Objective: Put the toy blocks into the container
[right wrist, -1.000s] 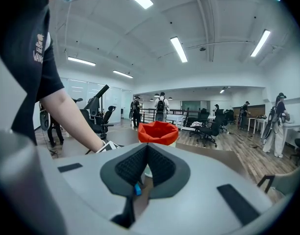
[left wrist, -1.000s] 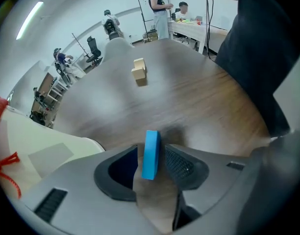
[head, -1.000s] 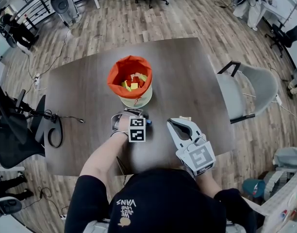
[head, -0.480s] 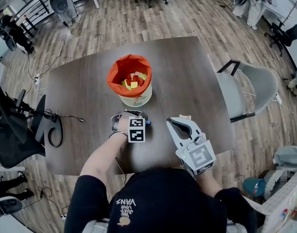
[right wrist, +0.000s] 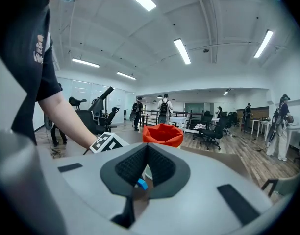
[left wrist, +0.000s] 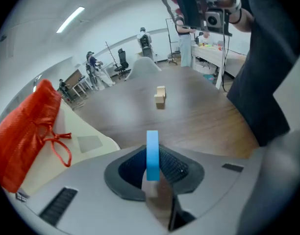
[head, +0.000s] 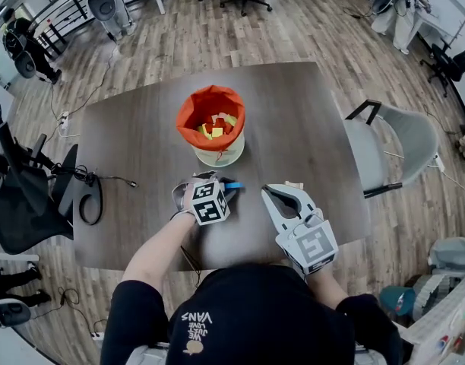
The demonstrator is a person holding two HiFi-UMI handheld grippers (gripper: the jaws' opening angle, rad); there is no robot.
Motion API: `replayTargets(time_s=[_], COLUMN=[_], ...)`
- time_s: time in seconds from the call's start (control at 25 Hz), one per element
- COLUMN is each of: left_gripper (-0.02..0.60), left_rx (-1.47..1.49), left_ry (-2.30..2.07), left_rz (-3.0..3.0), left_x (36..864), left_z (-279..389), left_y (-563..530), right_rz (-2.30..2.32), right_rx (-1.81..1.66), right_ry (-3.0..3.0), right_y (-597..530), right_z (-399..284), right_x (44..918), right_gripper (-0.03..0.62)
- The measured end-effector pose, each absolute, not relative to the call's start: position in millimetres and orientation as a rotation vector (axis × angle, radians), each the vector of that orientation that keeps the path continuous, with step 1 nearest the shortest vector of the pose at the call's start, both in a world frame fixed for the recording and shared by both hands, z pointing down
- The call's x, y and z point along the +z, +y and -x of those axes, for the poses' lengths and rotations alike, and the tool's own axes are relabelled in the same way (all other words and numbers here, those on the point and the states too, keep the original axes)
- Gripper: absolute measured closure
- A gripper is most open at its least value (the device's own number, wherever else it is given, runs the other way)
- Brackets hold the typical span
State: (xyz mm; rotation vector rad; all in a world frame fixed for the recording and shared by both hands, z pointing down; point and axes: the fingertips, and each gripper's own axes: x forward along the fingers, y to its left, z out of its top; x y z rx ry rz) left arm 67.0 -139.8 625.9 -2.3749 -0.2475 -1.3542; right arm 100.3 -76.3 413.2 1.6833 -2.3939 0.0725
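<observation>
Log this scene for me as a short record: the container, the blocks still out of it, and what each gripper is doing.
container: orange-lined bucket, upright on the table, coloured blocks already inside
left gripper: jaws have just been closing, now clamped on a blue block, near the bucket
right gripper: shut, nothing between its jaws
loose block: one pale wooden block on the table, just beyond the right gripper
not yet in: blue block, wooden block
</observation>
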Motion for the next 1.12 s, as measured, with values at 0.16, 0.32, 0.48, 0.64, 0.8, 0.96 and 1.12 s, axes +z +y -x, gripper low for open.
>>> replayTargets(time_s=[0.16, 0.32, 0.48, 0.64, 0.8, 0.96, 1.12], left_gripper=[0.499, 0.5, 0.5, 0.5, 0.5, 0.5, 0.5], left_rx=[-1.231, -1.085, -0.954, -0.818, -0.688, -0.573, -0.481], left_ry=[-0.111, 0.019, 0.117, 0.219, 0.316, 0.406, 0.482], left_rz=[2.606, 2.756, 2.824, 2.909, 2.952, 2.978, 2.99], left_x=[595.7, 563.8, 533.8, 505.3, 476.5, 450.3, 429.1], left_z=[-73.4, -77.5, -79.2, -74.9, -70.6, -67.9, -66.9], left_y=[-141.6, -147.0, -148.8, -150.2, -154.0, -167.8, -184.6], right_rz=[-1.682, -1.672, -1.662, -1.66, -1.642, -1.63, -1.616], right_rx=[0.063, 0.059, 0.052, 0.041, 0.034, 0.037, 0.022], right_ry=[-2.402, -2.413, -2.43, -2.437, -2.459, -2.459, -2.48], right_y=[-76.9, -77.2, -78.8, -82.8, -86.0, -91.3, -94.2], right_z=[-98.1, -95.5, -93.6, -91.2, -89.2, -87.0, -85.8], right_x=[412.3, 412.3, 409.3, 405.3, 404.6, 402.9, 403.4], right_gripper=[0.576, 0.576, 0.576, 0.576, 0.576, 0.576, 0.576])
